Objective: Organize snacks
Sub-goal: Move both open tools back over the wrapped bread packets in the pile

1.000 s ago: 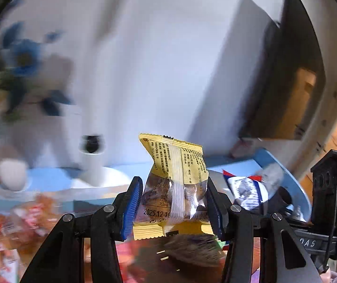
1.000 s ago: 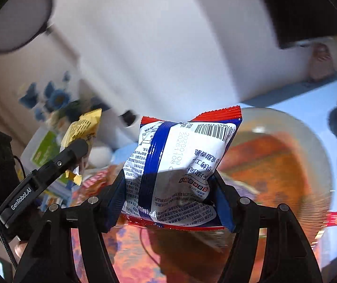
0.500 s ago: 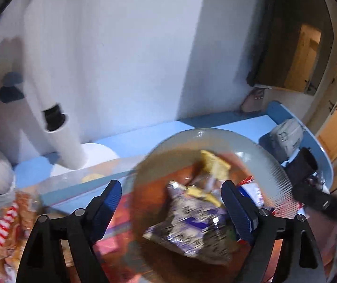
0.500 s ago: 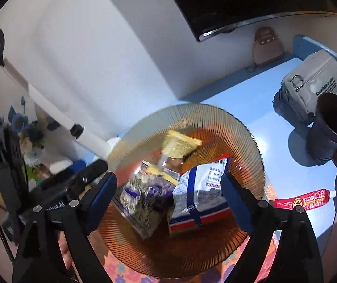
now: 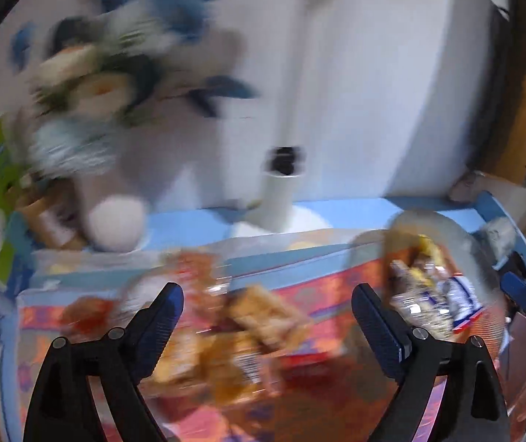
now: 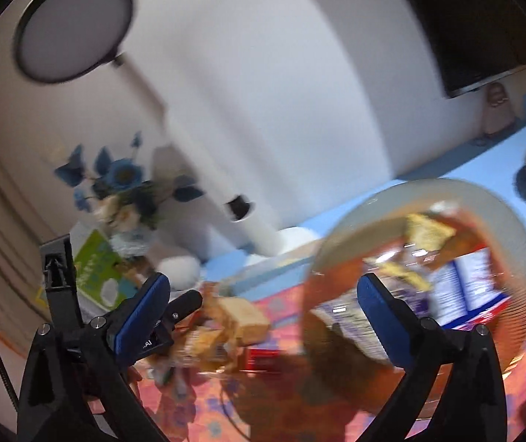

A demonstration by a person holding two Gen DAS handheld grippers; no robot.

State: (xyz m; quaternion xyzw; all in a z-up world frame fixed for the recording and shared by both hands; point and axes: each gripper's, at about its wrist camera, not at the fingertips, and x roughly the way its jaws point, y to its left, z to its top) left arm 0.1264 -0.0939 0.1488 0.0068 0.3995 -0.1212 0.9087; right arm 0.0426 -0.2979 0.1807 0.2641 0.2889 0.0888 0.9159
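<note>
On patterned cloth (image 5: 321, 294): blurred golden snack packets (image 5: 226, 339), loosely heaped.

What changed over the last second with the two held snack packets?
Both were let go into the ribbed glass bowl: the yellow packet from the left claw, the blue-and-white packet from the right claw. Both claws, jaws opening and empty, swung left toward the loose snack pile. The bowl stayed put.
</note>
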